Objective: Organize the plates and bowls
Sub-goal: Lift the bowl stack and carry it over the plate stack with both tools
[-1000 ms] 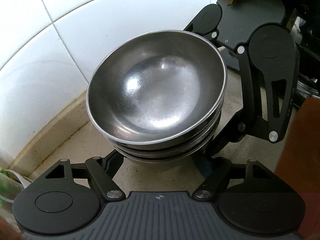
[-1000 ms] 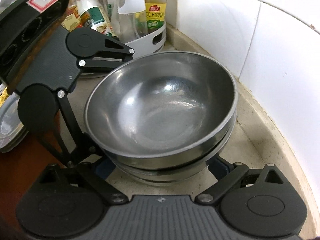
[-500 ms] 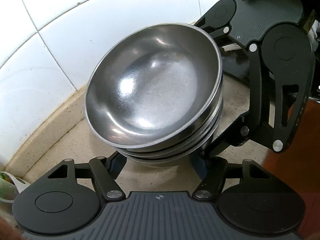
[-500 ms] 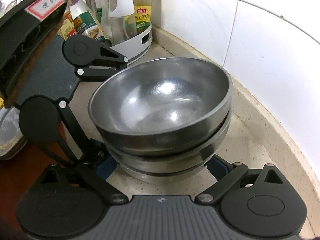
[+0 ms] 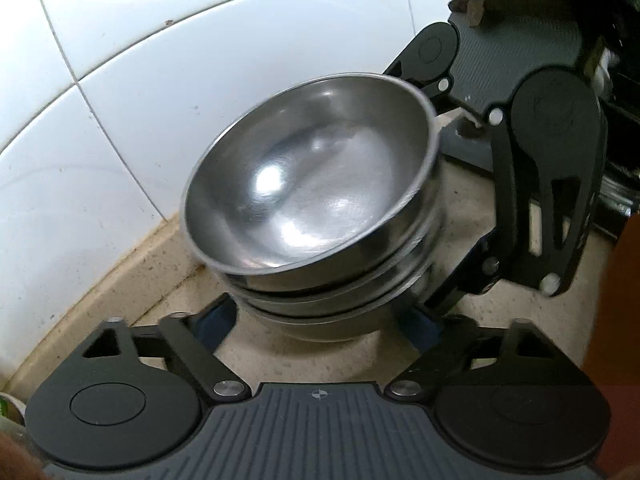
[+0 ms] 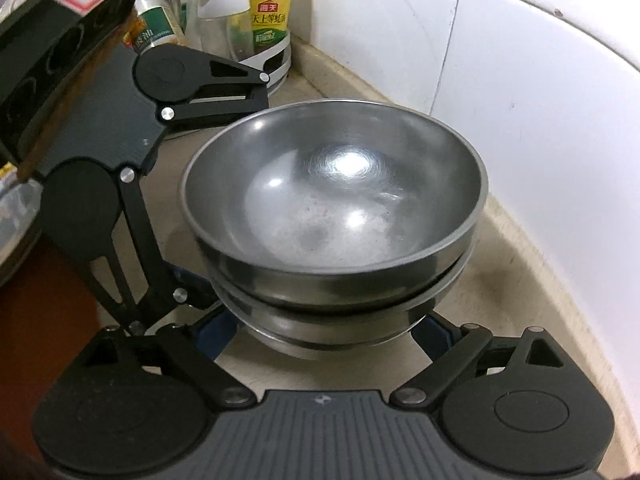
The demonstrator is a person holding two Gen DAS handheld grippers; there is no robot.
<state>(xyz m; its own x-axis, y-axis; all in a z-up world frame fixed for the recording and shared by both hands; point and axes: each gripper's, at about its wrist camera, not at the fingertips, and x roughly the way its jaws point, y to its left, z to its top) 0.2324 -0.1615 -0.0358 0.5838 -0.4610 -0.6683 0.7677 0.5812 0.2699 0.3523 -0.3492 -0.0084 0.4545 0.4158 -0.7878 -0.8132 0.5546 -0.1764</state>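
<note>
Steel bowls (image 6: 336, 216), three or so nested in one stack, sit in the corner of a beige stone table (image 6: 520, 280), close beside a white tiled wall (image 6: 520, 60). Whether the stack's base touches the table or is just above it cannot be told; the left view is slightly blurred.

Both tongs work the same stack from neighbouring sides. The left tongs (image 5: 320, 320) are spread wide, with one blue-padded finger on each side of the lowest bowl, at or against its wall. The right tongs (image 6: 320, 328) are spread just as wide around the stack's base in the same way. Each pair appears to be gripping the stack, though the contact points are hidden under the bowl rims.

The step in hand looks like placing the stacked bowls in this corner. The next move likely calls for a level, steady stack, then both tongs widening together and drawing back without catching a rim.

Behind the stack, bottles (image 6: 266, 12) stand in a round white rack (image 6: 280, 68). At the far left edge of the right view a plate (image 6: 16, 216) is partly visible
</note>
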